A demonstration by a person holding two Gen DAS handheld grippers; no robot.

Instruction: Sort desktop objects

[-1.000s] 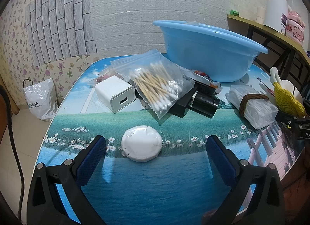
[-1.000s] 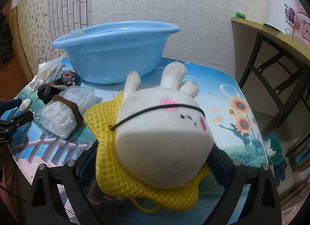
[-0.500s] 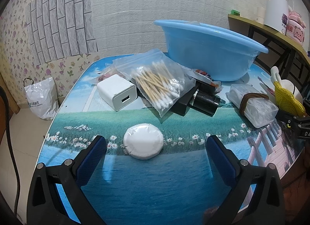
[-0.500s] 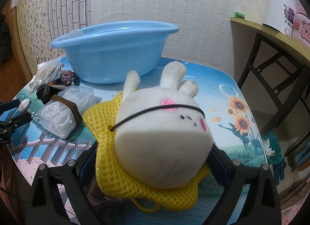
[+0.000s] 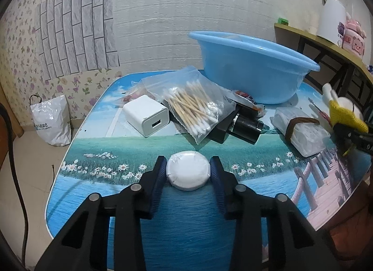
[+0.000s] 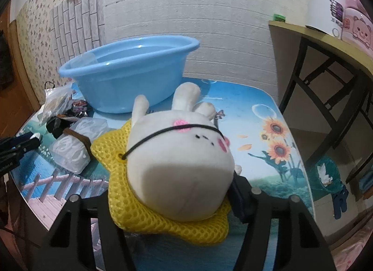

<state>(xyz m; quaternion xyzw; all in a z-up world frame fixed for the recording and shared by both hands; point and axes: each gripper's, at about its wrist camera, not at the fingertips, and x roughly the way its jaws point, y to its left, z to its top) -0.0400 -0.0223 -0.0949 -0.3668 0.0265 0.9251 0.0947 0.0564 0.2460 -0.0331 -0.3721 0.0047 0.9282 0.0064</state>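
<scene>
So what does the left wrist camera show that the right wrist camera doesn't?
Only the left wrist view shows the white charger block and the left hand-held gripper closed on the white round puck. Only the right wrist view shows the sunflower print and the plush rabbit's face, gripped by the right hand-held gripper. Both share the blue basin, the cotton swab bag and the banded clear box.

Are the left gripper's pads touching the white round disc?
Touching. The left wrist view shows both blue pads pressed against opposite edges of the white round disc, left gripper closed on it.
</scene>
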